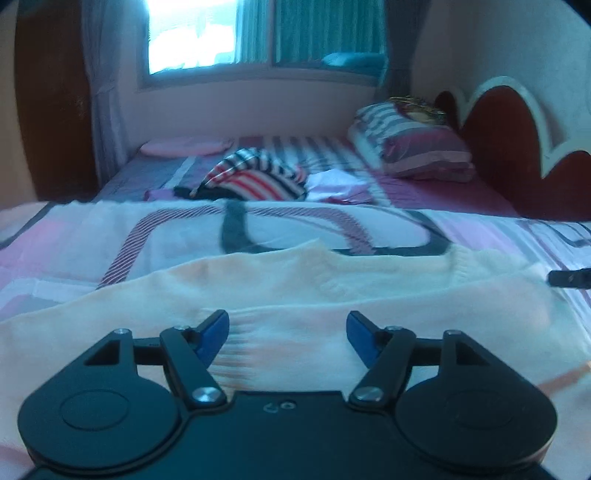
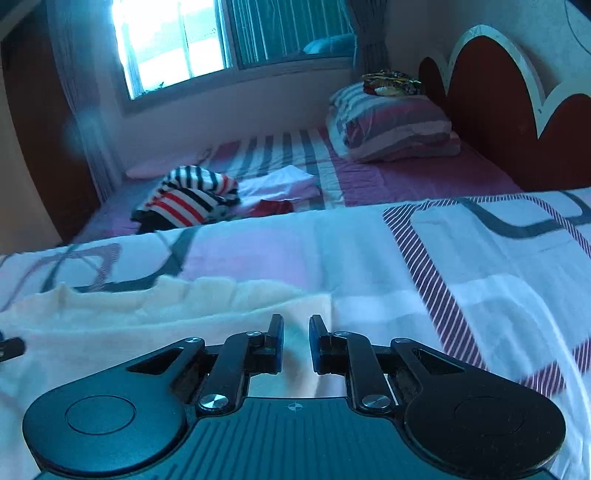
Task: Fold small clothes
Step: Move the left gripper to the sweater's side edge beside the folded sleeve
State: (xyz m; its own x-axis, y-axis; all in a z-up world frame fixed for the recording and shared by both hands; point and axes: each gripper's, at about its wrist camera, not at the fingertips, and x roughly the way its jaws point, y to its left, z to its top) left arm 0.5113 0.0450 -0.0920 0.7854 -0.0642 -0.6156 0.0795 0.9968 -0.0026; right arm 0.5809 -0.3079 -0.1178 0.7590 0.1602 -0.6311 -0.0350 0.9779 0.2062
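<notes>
A cream knitted garment (image 1: 295, 288) lies spread flat on the patterned bedspread (image 1: 177, 229), neck opening on the far side. My left gripper (image 1: 288, 332) is open, low over the garment's near part, nothing between its blue fingertips (image 1: 214, 332). My right gripper (image 2: 295, 336) hovers over the garment's right edge (image 2: 184, 306); its jaws stand narrowly apart with cloth showing in the gap, and I cannot tell whether they hold it. The right gripper's tip also shows in the left wrist view (image 1: 569, 277), and the left gripper's tip shows in the right wrist view (image 2: 11, 349).
Further up the bed lie a striped red, white and black garment (image 1: 255, 177) and folded white and red clothes (image 2: 280, 188). A striped pillow (image 1: 413, 147) rests by the dark red headboard (image 1: 509, 147). A window (image 1: 221, 33) is behind.
</notes>
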